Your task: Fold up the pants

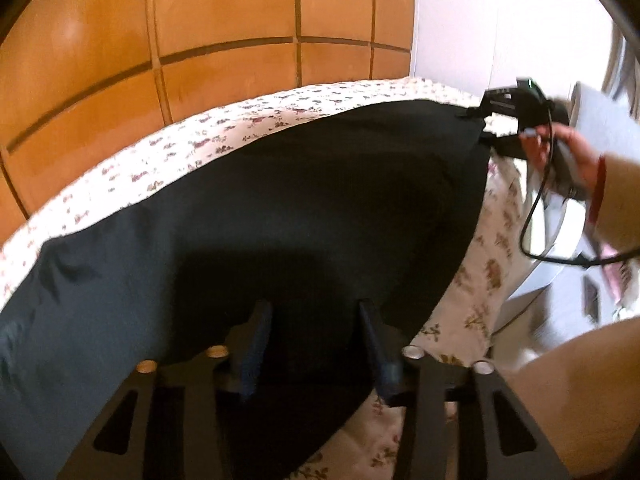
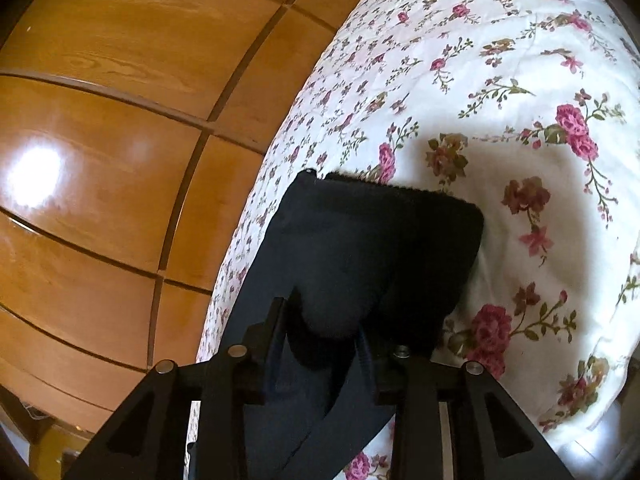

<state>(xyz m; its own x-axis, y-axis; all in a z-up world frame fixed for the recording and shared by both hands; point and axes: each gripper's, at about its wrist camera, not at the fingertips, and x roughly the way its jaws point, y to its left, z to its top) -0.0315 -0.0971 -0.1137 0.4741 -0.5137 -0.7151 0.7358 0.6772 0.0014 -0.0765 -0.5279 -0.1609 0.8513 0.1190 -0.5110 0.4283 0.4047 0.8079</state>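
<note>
**A:** What do the pants (image 1: pixel 280 208) look like from where you are?

**B:** Dark, near black, with a navy cast where light catches them. They lie flat on the bed (image 1: pixel 192 136) as one long smooth panel, running along the bed's edge beside the wooden wardrobe (image 1: pixel 224 20). The weave is matte and fine, with a few soft creases at the near end.

**A:** And the far end?

**B:** Seen from my right gripper (image 2: pixel 324 320), that end finishes in a straight, thick band, folded double, with a rougher, ribbed look.

**A:** Your jaws?

**B:** My left gripper (image 1: pixel 312 320) hangs over the pants with its jaws apart, nothing between them. My right jaws are clamped on a bunched fold of the pants, cloth bulging up between them.

**A:** The bed under them?

**B:** A quilted white cover printed with pink roses and olive leaves, puffy and stitched. The wardrobe beside it is glossy orange-brown wood in square panels.
</note>
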